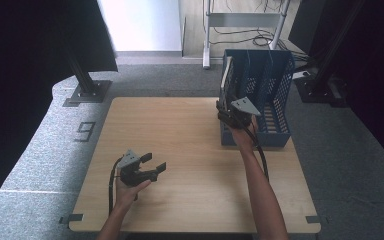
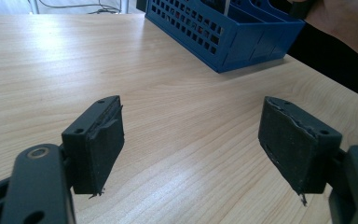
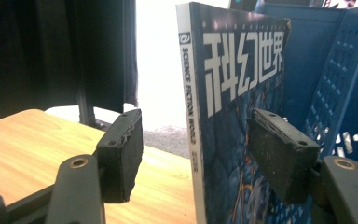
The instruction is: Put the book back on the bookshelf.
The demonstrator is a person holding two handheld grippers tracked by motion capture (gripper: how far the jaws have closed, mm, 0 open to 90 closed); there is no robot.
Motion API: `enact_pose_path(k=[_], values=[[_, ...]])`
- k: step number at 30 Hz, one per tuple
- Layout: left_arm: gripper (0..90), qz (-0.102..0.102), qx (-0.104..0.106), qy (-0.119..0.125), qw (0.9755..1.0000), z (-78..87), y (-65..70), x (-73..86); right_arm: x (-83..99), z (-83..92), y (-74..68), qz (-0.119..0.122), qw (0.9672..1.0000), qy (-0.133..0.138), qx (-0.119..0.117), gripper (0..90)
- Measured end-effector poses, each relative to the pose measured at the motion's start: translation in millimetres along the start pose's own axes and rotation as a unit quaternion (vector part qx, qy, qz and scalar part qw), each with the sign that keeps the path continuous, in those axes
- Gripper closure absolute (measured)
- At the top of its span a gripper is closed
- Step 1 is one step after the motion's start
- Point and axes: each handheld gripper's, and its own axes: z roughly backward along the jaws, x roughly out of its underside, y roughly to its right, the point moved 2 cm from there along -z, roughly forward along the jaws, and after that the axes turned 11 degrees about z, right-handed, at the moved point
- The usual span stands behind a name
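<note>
Our right claw (image 3: 193, 154) is open, with a magazine (image 3: 242, 93) standing between its two pads. We see a gap between the left pad and the magazine's spine, and we cannot tell if the other pad touches the cover. Just past the claw stands the big blue rack (image 1: 270, 90), and the magazine stands upright at its left end. Under and behind the claw lies the wide wooden table (image 1: 190, 170). Our left claw (image 1: 152, 162), well apart from the rack and nearer to us, hangs over the bare wood. Its pads stand wide apart and it holds nothing.
</note>
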Motion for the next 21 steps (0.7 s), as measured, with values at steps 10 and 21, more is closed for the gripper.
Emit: enact_pose_path(k=[10,21], values=[[22.1,0.0,-0.001,-0.001,1.0,0.4,-0.3,0.0,5.7,18.8,2.7,-0.019,0.9996,-0.001,-0.019,35.8],[22.1,0.009,-0.009,0.004,0.9999,4.8,-7.3,-2.1,16.4,46.9,-2.0,-0.023,0.9988,0.0,-0.043,36.5]])
